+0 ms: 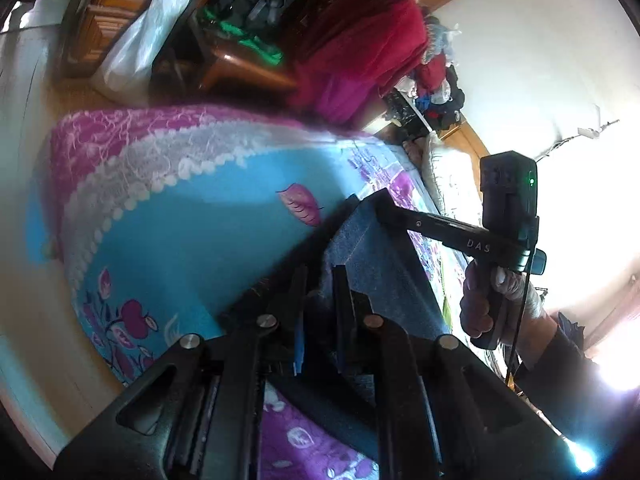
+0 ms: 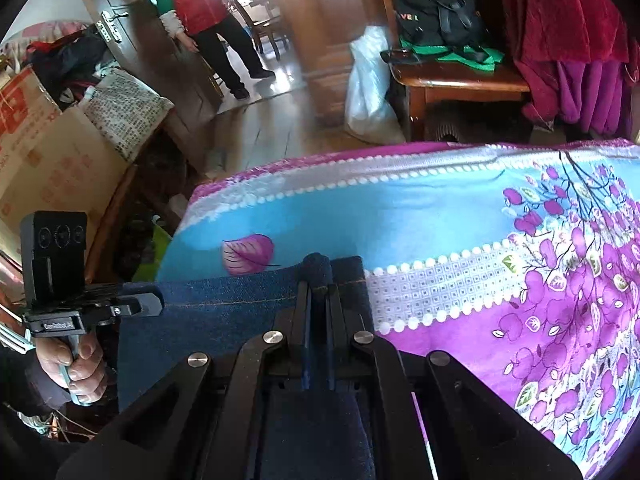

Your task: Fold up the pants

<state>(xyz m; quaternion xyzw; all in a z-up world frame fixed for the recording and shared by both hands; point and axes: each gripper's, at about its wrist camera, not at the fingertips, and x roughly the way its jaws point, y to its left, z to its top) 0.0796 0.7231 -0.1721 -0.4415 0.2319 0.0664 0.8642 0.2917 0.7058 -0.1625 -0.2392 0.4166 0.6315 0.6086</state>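
Note:
Blue denim pants [image 2: 224, 304] hang stretched between my two grippers above a bed with a blue and purple flowered cover [image 2: 440, 216]. My right gripper [image 2: 318, 276] is shut on one corner of the denim, which bunches up past its fingertips. In the left wrist view, the left gripper [image 1: 320, 276] is shut on the other corner of the pants [image 1: 380, 276]. The right gripper [image 1: 384, 210] shows there too, clamped on the far top edge, held by a gloved hand [image 1: 492, 304]. The left gripper [image 2: 150, 306] appears at the left of the right wrist view, gripping the denim edge.
A wooden chair [image 2: 452, 80] with a black bag [image 2: 436, 8] and green cloth stands beyond the bed's far edge. Red and magenta garments [image 2: 572, 52] hang at the right. A white plastic bag [image 2: 368, 92] sits on the floor. A person [image 2: 204, 20] stands by a door. Cardboard boxes [image 2: 48, 152] are left.

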